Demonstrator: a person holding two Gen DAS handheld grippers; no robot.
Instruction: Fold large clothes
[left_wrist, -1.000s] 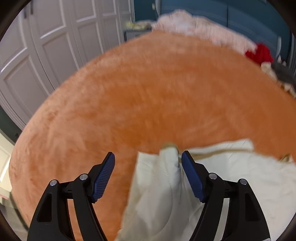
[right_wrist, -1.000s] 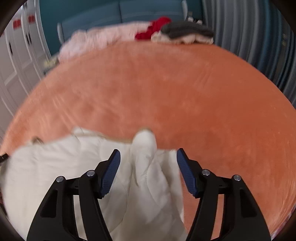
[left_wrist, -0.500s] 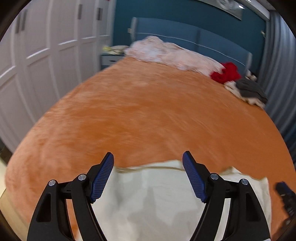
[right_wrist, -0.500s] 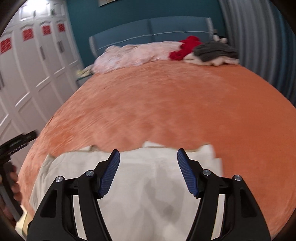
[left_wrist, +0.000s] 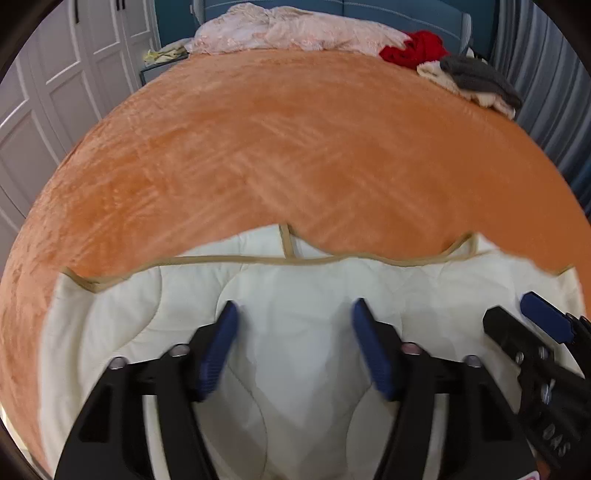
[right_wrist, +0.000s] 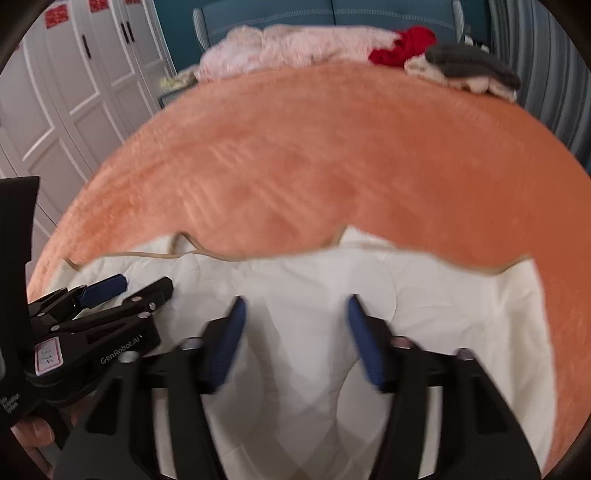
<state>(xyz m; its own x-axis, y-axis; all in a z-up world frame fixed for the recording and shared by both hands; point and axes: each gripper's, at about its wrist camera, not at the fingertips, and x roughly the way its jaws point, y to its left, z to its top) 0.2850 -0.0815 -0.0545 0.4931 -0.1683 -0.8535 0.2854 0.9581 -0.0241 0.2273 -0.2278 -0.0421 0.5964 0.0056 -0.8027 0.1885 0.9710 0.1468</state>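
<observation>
A cream quilted garment (left_wrist: 147, 314) with tan trim lies spread flat at the near end of the orange bedspread (left_wrist: 295, 147). My left gripper (left_wrist: 294, 314) hovers over the garment's middle, pointing steeply down. Its jaws are closing, with flat cloth below them and nothing pinched between the blue pads. My right gripper (right_wrist: 295, 306) hangs over the same garment (right_wrist: 443, 302), jaws also closing with nothing caught between them. Each gripper shows in the other's view: the right gripper (left_wrist: 532, 317) at the right edge, the left gripper (right_wrist: 122, 288) at the left, held by a hand (right_wrist: 33, 435).
At the head of the bed lie a pink blanket (left_wrist: 295, 29), a red garment (left_wrist: 413, 48) and a grey-and-cream pile (left_wrist: 476, 81) against a blue headboard (right_wrist: 332, 14). White wardrobe doors (left_wrist: 55, 92) stand left, a grey curtain (left_wrist: 546, 74) right.
A second ago a raised bunch of cloth stood between each pair of jaws. Both grippers have since moved across over the flattened garment, drawn nearer each other, and their jaws have narrowed.
</observation>
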